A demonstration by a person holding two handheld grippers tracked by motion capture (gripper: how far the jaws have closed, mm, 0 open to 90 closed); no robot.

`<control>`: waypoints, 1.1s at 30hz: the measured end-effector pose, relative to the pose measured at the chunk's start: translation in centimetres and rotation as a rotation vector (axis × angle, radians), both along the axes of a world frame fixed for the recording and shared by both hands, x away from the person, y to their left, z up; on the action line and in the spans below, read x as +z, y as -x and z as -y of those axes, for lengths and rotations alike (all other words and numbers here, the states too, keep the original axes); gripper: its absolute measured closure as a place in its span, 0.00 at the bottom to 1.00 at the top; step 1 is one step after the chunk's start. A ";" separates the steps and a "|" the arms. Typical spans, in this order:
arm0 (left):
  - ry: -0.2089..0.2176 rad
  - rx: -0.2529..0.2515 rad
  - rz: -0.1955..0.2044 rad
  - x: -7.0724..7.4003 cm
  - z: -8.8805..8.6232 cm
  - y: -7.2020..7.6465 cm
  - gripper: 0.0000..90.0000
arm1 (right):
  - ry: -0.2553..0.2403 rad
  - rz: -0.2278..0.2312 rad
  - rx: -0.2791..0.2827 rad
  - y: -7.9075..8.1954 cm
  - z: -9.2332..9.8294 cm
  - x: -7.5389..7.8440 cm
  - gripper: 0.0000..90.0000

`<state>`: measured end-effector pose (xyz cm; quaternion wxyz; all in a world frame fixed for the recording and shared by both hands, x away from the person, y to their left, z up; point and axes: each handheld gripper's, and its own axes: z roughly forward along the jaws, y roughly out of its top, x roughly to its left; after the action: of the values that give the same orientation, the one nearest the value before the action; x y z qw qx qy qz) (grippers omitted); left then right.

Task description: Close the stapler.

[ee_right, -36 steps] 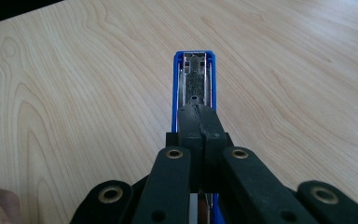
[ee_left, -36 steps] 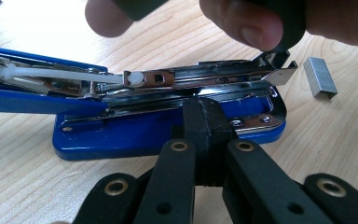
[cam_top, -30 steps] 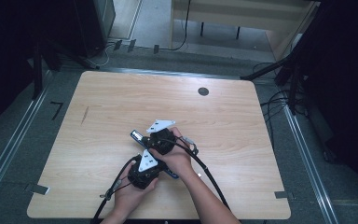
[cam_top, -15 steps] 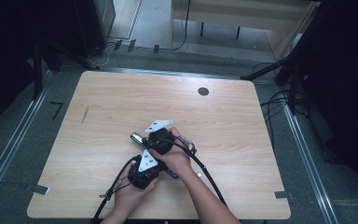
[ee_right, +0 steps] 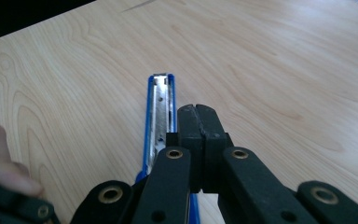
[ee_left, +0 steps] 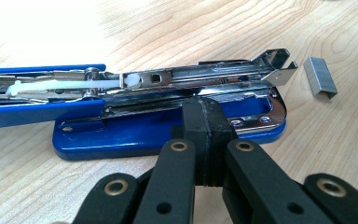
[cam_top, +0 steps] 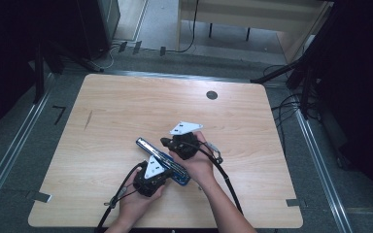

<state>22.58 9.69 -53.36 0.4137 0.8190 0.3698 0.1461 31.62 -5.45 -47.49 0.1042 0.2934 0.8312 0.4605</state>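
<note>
Writing: none readable on the stapler or the grippers.
Left gripper [cam_top: 156, 175]: jaws pressed together, empty, tips at the stapler's base.
Stapler [cam_top: 162, 161]: blue, opened flat near the table's [cam_top: 126, 116] front middle; long axis diagonal, cover pointing far-left.
Staple strip [ee_left: 320, 77]: loose beside the metal nose.
Right gripper [cam_top: 167, 142]: jaws closed, empty, above the stapler.

A light wooden table [cam_top: 126, 111] stands on a grey floor [cam_top: 14, 160]. The table has a small round black hole [cam_top: 211, 95] near its far edge. Behind it stands a pale wooden bench [cam_top: 252, 19]. Black cables [cam_top: 291, 104] lie on the floor at the right. The sides of the room are dark. Bits of tape [cam_top: 39, 196] stick to the floor.
</note>
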 end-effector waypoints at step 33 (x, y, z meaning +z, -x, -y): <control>-0.005 0.001 0.000 0.0 0.0 0.0 1.00 | 0.009 -0.051 -0.125 9.1 10.1 -4.9 1.00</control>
<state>22.54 9.69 -53.35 0.4115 0.8199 0.3697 0.1472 22.51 -15.57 -52.42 0.1127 0.3559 0.8158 0.4417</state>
